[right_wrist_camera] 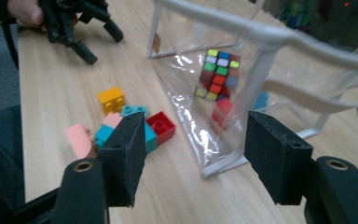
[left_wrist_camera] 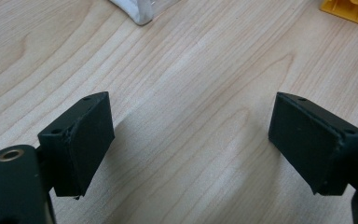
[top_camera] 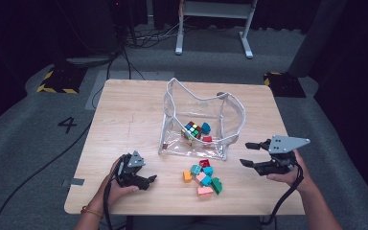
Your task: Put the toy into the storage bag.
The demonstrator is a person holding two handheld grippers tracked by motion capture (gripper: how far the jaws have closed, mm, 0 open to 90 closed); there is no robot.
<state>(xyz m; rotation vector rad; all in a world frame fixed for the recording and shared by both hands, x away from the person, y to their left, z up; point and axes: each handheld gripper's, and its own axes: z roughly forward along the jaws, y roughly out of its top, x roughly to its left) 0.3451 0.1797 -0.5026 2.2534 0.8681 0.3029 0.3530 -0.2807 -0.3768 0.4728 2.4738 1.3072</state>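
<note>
Both your grippers are released, holding nothing. The brick pile (top_camera: 202, 177) sits on the table (top_camera: 124, 120) just in front of the clear pouch (top_camera: 201, 122), btwn your hands. R gripper (top_camera: 249, 154) faces it; L gripper (top_camera: 148, 181) looks about as near.

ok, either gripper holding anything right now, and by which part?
Nothing is held. The left gripper is open over bare table; the right gripper is open too, short of the clear bag and loose blocks.

Puzzle cube (top_camera: 191, 129) inside pouch (top_camera: 171, 108); loose bricks (top_camera: 203, 178) on table (top_camera: 124, 120) before it.
</note>
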